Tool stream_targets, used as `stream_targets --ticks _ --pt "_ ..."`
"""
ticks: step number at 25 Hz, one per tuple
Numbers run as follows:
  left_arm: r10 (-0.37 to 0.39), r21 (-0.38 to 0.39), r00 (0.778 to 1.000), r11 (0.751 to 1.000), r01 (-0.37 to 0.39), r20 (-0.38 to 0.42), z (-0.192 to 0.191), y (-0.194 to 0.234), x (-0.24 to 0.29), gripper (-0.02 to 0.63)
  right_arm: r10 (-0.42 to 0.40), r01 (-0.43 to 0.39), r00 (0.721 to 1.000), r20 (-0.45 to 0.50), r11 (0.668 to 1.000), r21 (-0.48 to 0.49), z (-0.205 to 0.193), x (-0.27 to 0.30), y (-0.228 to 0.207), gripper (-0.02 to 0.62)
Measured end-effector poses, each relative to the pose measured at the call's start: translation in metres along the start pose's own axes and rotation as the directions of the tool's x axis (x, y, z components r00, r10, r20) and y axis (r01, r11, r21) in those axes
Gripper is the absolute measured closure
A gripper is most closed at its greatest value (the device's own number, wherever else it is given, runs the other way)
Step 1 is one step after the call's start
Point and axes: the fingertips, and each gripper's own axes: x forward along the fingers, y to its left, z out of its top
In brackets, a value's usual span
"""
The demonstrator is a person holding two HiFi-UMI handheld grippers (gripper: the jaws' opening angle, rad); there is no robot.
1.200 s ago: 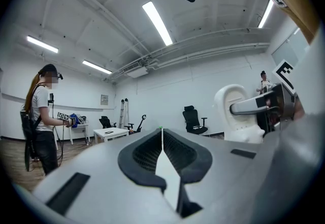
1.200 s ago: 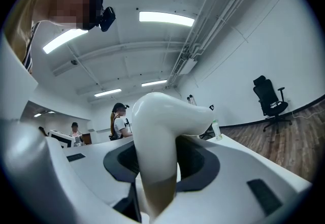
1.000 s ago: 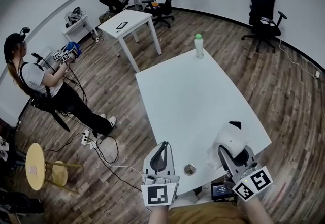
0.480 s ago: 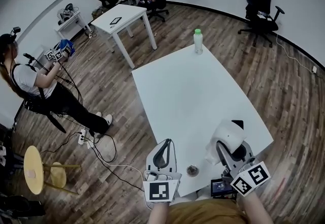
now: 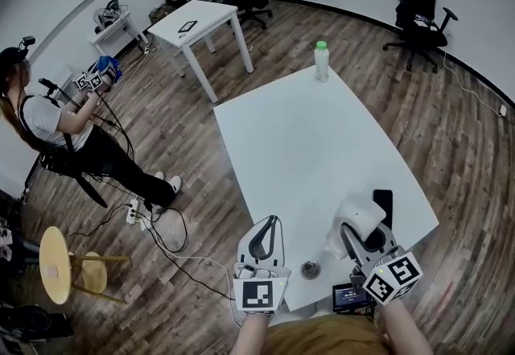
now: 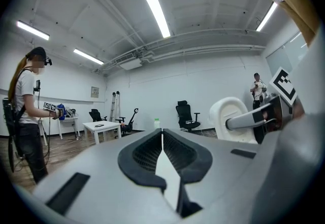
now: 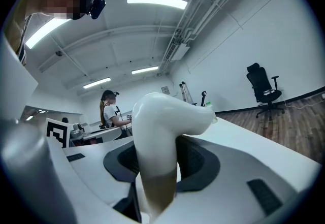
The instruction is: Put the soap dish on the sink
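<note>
- The right gripper (image 5: 354,234) has its jaws clamped on the white soap dish (image 5: 362,214), over the near right corner of the white table (image 5: 306,144).
- The left gripper (image 5: 270,223), over the table's near edge, has its jaws pressed together on nothing.
- I see no sink on the table, only a small round metal piece (image 5: 310,269) by its near edge.
- My worry is the grip. The dish looks smooth and rounded and is pinched at one end, so it could swivel or slip out and drop onto the phone (image 5: 383,202) at the table's right edge.
</note>
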Motion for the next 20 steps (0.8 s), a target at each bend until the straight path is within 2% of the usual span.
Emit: stream_targets --ticks 8,20 --pt "0.003 -0.006 0.996 1.0 -0.003 -0.092 -0.042 0.007 0.003 0.589 -0.016 0.017 0.998 -0.06 1.0 0.01 -0.029 0.002 -0.006 0.426" --pt "-0.005 -0.005 0.992 1.0 0.005 -0.127 -0.067 0.006 0.005 0.589 -0.004 0.006 0.994 -0.113 1.0 0.017 -0.055 0.007 -0.008 0.426"
